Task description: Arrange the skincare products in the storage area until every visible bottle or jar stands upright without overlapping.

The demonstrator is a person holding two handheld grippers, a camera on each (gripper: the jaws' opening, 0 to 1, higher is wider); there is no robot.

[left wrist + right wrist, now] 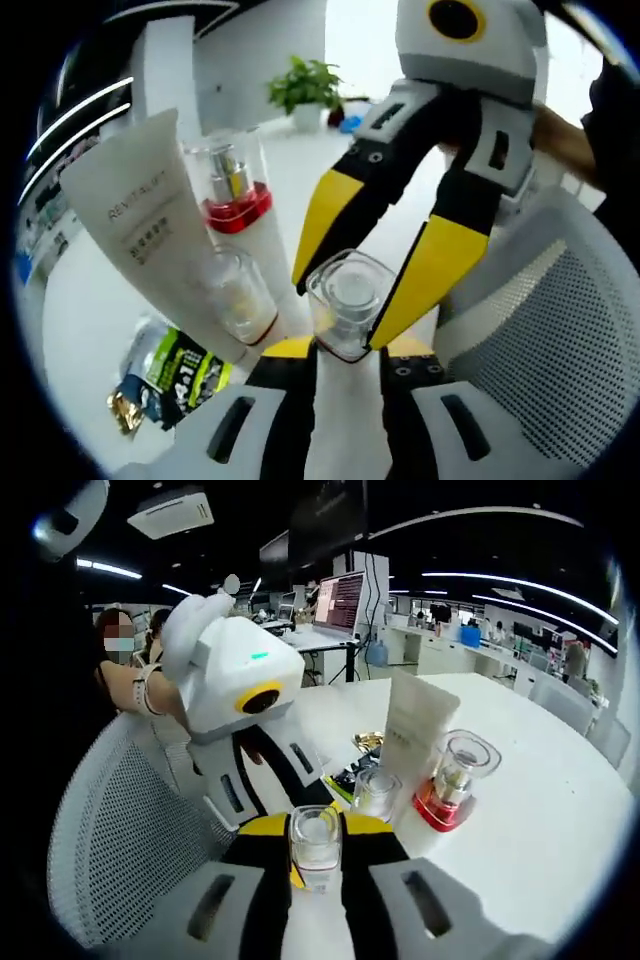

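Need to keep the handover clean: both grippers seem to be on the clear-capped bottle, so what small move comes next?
Probably open one gripper, likely the right gripper, since its yellow jaws flank the clear-capped bottle that the left gripper also holds; then stand it beside the white tube.

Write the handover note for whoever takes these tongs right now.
Left tongs: shut on the clear-capped bottle.
Right tongs: closed on the same bottle's cap end.
On the white table, upright and apart: white tube, red-collared bottle, small clear jar. Sachets lie behind them.
Done: those three stand.
Left: release one side, then stand the held bottle in a free spot beside them.
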